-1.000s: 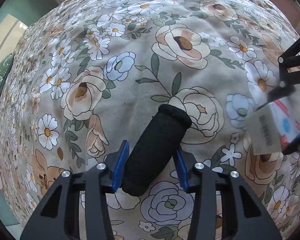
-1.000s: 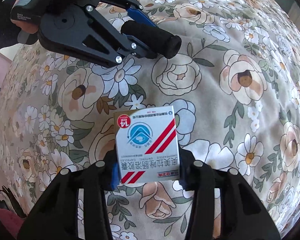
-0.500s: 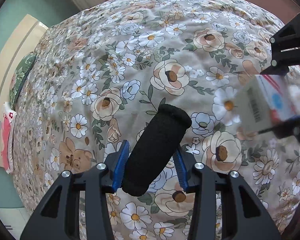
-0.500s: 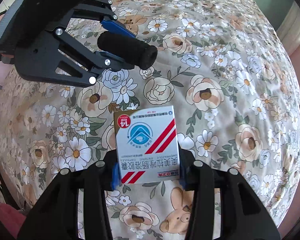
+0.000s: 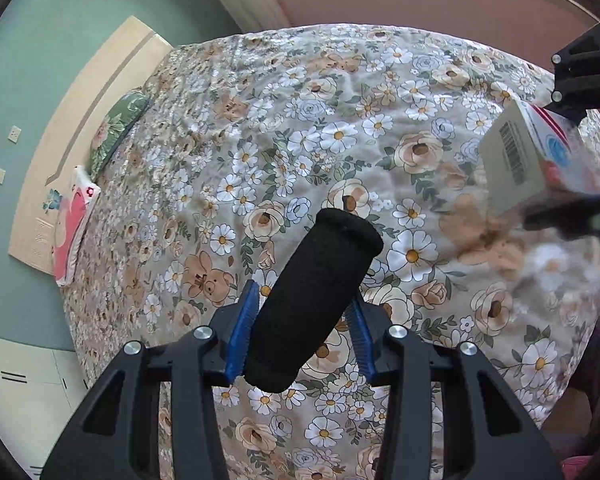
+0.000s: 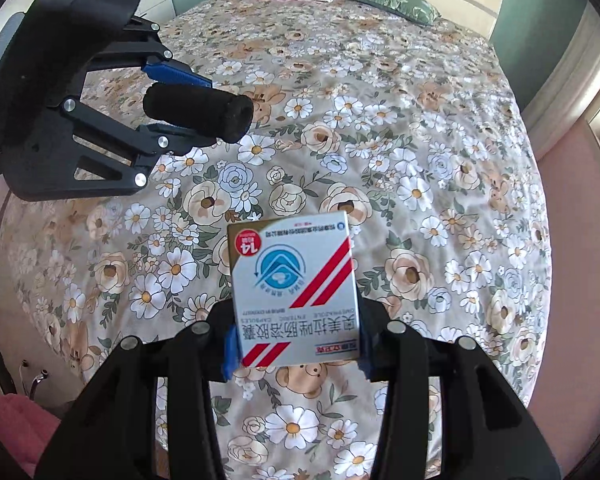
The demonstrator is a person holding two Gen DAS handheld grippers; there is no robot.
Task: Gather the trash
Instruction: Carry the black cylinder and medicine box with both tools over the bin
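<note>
The left claw [image 5: 300, 332] is clamping a black foam roll [image 5: 316, 296], pointing forward; the right claw [image 6: 296, 348] is gripping a medicine box [image 6: 294, 292] above the bed [image 6: 420, 140].

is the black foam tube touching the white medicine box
Apart. The right wrist view shows the black foam tube in the left gripper, floral bedspread visible between it and the white medicine box.

Matt foam roll [image 5: 316, 300], glossy cardboard box [image 6: 294, 292], cloth bedspread [image 6: 420, 152].
</note>
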